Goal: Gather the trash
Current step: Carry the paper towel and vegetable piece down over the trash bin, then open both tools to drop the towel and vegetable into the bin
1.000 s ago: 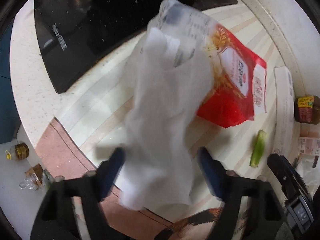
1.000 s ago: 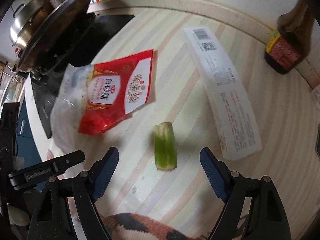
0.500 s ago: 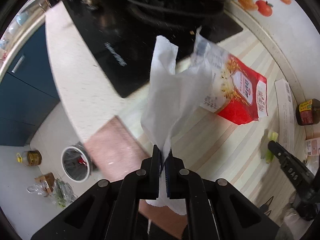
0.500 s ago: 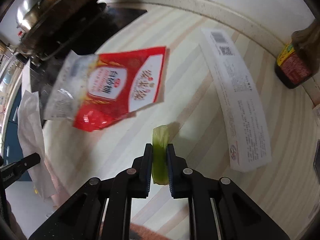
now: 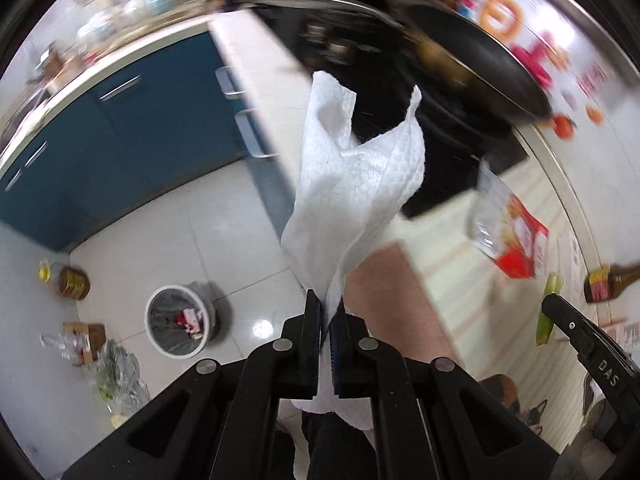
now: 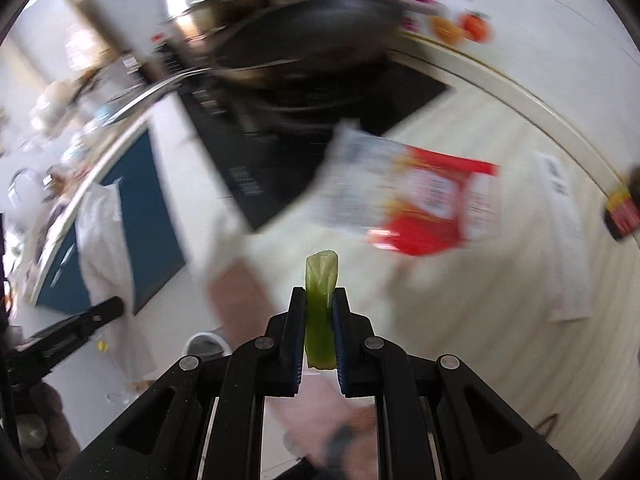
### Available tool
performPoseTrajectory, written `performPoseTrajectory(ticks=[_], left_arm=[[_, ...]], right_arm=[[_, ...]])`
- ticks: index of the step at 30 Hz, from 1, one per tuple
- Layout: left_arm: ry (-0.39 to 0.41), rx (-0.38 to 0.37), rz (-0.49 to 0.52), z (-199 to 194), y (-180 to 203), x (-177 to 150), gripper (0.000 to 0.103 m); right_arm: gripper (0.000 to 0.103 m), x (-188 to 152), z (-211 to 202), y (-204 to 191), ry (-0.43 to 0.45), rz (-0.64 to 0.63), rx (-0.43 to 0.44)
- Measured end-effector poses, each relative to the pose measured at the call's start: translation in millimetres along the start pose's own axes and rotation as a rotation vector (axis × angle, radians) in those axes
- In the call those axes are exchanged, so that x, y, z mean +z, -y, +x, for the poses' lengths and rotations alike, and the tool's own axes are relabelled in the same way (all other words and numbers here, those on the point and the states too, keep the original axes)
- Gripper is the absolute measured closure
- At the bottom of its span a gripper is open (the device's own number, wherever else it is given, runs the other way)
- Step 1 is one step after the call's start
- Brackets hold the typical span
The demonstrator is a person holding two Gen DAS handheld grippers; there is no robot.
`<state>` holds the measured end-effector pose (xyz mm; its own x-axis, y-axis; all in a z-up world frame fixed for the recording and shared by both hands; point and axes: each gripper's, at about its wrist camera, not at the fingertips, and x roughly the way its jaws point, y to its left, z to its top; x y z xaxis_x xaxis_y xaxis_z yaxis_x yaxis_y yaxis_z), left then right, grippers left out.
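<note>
At lower left of the left wrist view, a round trash bin point(image 5: 181, 327) on the floor point(image 5: 224, 240) holds red-and-white scraps. The left gripper point(image 5: 327, 312) has its fingers clenched on a white paper towel point(image 5: 352, 184). The right gripper point(image 6: 319, 312) has its fingers clamped on a green vegetable stalk point(image 6: 320, 304), off the tabletop point(image 6: 500, 320), at frame centre.

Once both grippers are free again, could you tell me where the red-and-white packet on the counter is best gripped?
Grip the red-and-white packet by its clear end nearest the stove, coming from above: that end looks lifted off the counter, while the rest seems to lie flat.
</note>
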<state>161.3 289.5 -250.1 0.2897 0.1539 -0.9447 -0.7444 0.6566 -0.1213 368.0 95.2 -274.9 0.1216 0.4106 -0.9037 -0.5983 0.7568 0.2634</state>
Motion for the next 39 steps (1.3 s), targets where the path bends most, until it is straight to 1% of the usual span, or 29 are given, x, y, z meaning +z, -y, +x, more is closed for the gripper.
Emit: performPoseTrajectory(ticks=[4,6,8,9,11,12,13,14,15,16,17,18,20,21,23,25,27,30,32,34,35,36,37,38,39], left_arm=[[-0.006,0.024,-0.121,-1,-74,-16,0.101],[-0.021,0.041,-0.178,7,-110,-27,0.101],[-0.04,0.064,-0.24,20,-155,-41,0.101],[-0.052,0.076,-0.271,30,-178,-48,0.101],[-0.08,0.091,-0.326,47,-217,-62,0.101],[-0.1,0.104,-0.369,63,-246,-73,0.101],[-0.114,0.111,-0.396,76,-262,-79,0.101],[-0.132,0.118,-0.427,91,-283,-89,0.101],[-0.153,0.119,-0.469,112,-308,-100,0.101],[-0.172,0.104,-0.502,129,-327,-109,0.101],[-0.195,0.073,-0.544,148,-348,-119,0.101],[-0.222,0.032,-0.6,175,-371,-131,0.101],[-0.254,-0.008,-0.662,220,-404,-148,0.101],[-0.266,-0.016,-0.685,241,-417,-155,0.101],[-0.288,-0.033,-0.722,285,-445,-169,0.101],[-0.313,-0.043,-0.737,329,-467,-184,0.101],[-0.338,-0.038,-0.739,375,-483,-197,0.101],[-0.373,-0.05,-0.744,426,-499,-213,0.098],[-0.388,-0.059,-0.74,447,-505,-223,0.097],[-0.41,-0.036,-0.736,465,-509,-232,0.095],[-0.412,-0.017,-0.728,469,-511,-237,0.082],[-0.405,-0.002,-0.722,471,-512,-241,0.05],[-0.394,0.014,-0.719,471,-514,-242,0.031],[-0.375,0.046,-0.712,467,-514,-244,0.007],[-0.36,0.065,-0.705,464,-514,-243,0.006]], right_arm=[[0.09,-14,15,-69,-0.026,-0.094,0.075],[0.09,-28,33,-108,-0.055,-0.142,0.121],[0.09,-47,60,-149,-0.098,-0.203,0.159],[0.09,-59,78,-172,-0.128,-0.236,0.18],[0.09,-79,110,-204,-0.178,-0.276,0.21],[0.09,-93,135,-225,-0.21,-0.304,0.226],[0.09,-101,149,-238,-0.226,-0.319,0.234],[0.09,-114,173,-254,-0.25,-0.336,0.246],[0.09,-129,200,-271,-0.277,-0.35,0.258],[0.09,-137,218,-280,-0.293,-0.357,0.266],[0.09,-151,246,-295,-0.32,-0.37,0.273],[0.09,-162,268,-304,-0.338,-0.379,0.274],[0.09,-192,325,-326,-0.386,-0.395,0.287],[0.09,-204,348,-332,-0.402,-0.403,0.287],[0.09,-235,405,-346,-0.445,-0.419,0.293],[0.09,-261,464,-355,-0.492,-0.425,0.294],[0.09,-281,509,-360,-0.529,-0.424,0.297],[0.09,-311,581,-365,-0.573,-0.443,0.279],[0.09,-327,609,-366,-0.594,-0.477,0.281],[0.088,-338,631,-369,-0.6,-0.503,0.269],[0.087,-343,639,-371,-0.62,-0.514,0.275],[0.086,-346,646,-372,-0.626,-0.522,0.268],[0.081,-345,651,-374,-0.623,-0.534,0.255],[0.072,-347,653,-375,-0.618,-0.551,0.241],[0.066,-347,652,-378,-0.608,-0.561,0.221]])
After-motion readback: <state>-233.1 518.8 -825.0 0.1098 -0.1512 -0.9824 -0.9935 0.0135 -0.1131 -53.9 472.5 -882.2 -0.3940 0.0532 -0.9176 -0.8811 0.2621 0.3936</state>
